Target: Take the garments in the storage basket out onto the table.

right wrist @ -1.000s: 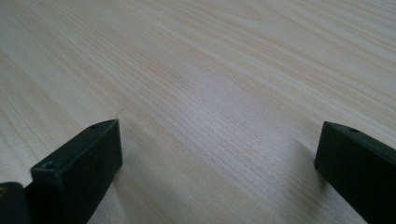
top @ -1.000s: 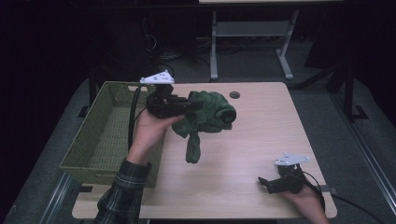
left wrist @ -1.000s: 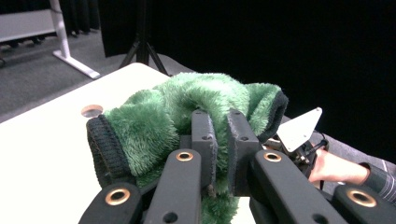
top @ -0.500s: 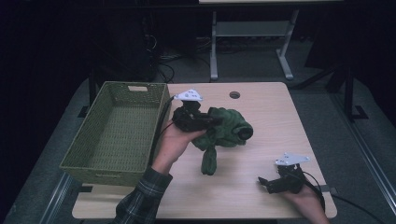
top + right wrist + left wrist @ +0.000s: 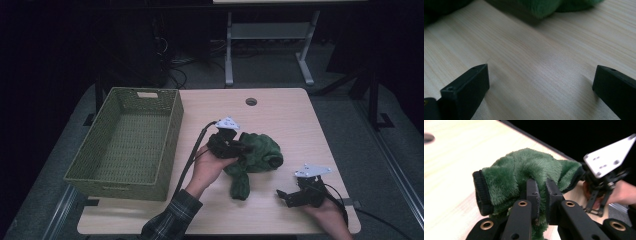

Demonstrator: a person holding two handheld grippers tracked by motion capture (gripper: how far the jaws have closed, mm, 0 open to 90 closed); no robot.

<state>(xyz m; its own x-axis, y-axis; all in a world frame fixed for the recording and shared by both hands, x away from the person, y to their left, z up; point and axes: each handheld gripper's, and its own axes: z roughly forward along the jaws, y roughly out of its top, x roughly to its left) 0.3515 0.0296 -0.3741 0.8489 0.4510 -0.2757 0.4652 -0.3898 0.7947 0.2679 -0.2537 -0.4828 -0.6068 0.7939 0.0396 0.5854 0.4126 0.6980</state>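
Clamped on a fold of the fuzzy dark-green plush garment (image 5: 257, 155), my left gripper (image 5: 239, 148) sits near the middle of the pale wooden table (image 5: 280, 110). From the left gripper view I see its two black jaws drawn almost together, with green pile pinched between them (image 5: 519, 175) and a black ribbed cuff hanging at the left of the bundle. The garment lies bunched on the tabletop in the high view, one sleeve-like end trailing toward my side of the table, and the whole heap rests to the right of the olive-green woven rectangular basket (image 5: 125, 142), apart from it.

My right gripper (image 5: 290, 196) rests low on the table near the front right corner, just short of the garment's trailing end and not touching it. In the right gripper view its jaws stand wide apart with bare wood grain (image 5: 544, 65) between them, and a bit of the green plush (image 5: 541, 7) shows at the top edge, beyond the jaw tips. I see the right gripper again in the left gripper view, past the garment, with its grey three-cornered plate (image 5: 610, 157) facing up.

A small dark round hole (image 5: 251, 101) sits in the table's far edge.
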